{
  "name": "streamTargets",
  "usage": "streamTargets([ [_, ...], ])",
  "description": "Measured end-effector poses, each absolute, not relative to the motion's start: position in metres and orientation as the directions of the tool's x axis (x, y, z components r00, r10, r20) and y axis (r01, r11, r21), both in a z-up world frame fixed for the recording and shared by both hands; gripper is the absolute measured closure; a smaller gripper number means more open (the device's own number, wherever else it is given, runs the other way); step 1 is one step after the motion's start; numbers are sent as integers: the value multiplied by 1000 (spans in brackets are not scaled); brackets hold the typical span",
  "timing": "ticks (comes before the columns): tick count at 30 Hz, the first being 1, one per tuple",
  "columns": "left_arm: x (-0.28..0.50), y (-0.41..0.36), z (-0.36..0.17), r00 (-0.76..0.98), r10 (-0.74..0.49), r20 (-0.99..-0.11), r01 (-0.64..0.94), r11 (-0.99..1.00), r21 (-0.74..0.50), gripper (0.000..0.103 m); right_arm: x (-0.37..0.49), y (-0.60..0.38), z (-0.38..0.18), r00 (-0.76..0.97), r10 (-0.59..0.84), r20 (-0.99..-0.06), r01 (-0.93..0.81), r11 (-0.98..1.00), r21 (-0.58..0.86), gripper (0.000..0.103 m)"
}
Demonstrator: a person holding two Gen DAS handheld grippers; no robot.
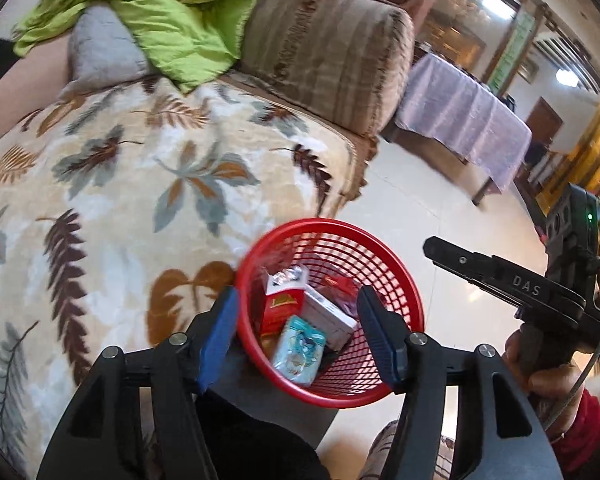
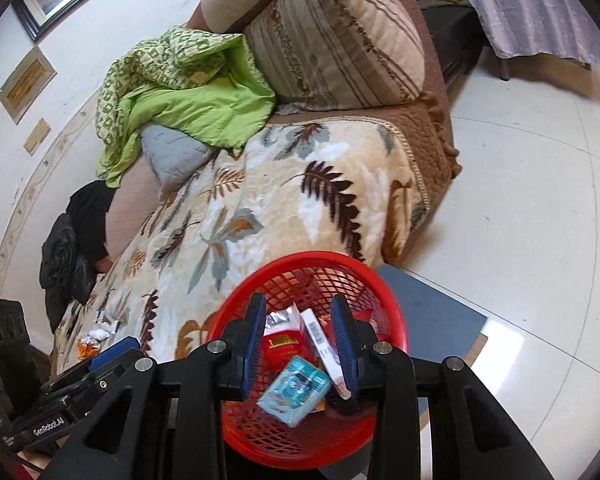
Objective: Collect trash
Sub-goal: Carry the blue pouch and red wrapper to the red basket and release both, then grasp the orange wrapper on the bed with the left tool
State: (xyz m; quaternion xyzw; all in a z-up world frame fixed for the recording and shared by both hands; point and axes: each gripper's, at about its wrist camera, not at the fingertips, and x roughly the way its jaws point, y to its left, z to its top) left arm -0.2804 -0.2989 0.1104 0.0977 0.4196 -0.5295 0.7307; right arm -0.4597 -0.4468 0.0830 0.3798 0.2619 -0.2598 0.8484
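Note:
A red mesh basket (image 1: 396, 280) stands beside the sofa and also shows in the right wrist view (image 2: 384, 292). It holds a light blue packet (image 1: 300, 348) (image 2: 296, 392), a red box (image 1: 280, 308) (image 2: 282, 346) and a white box (image 1: 328, 316) (image 2: 320, 340). My left gripper (image 1: 300, 332) is open and empty above the basket. My right gripper (image 2: 300, 344) is open and empty above the basket; it shows from the side in the left wrist view (image 1: 430, 250). Crumpled wrappers (image 2: 100, 334) lie on the leaf-print blanket (image 2: 260, 208) at the left.
The sofa carries a green quilt (image 2: 188, 96), a grey pillow (image 2: 176, 152) and a striped cushion (image 2: 340, 48). A dark mat (image 2: 432, 312) lies under the basket on the white tiled floor (image 2: 520, 200). A cloth-covered table (image 1: 464, 120) stands beyond.

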Motion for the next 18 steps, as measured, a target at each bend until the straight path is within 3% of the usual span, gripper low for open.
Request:
streamTargets([
  [13, -219, -203, 117, 276, -662, -697, 733, 614, -293, 42, -370, -384, 98, 784, -51, -618, 449, 734, 509, 64],
  [18, -190, -160, 118, 352, -639, -684, 672, 681, -291, 42, -327, -348, 107, 792, 12, -611, 363, 795, 486, 58],
])
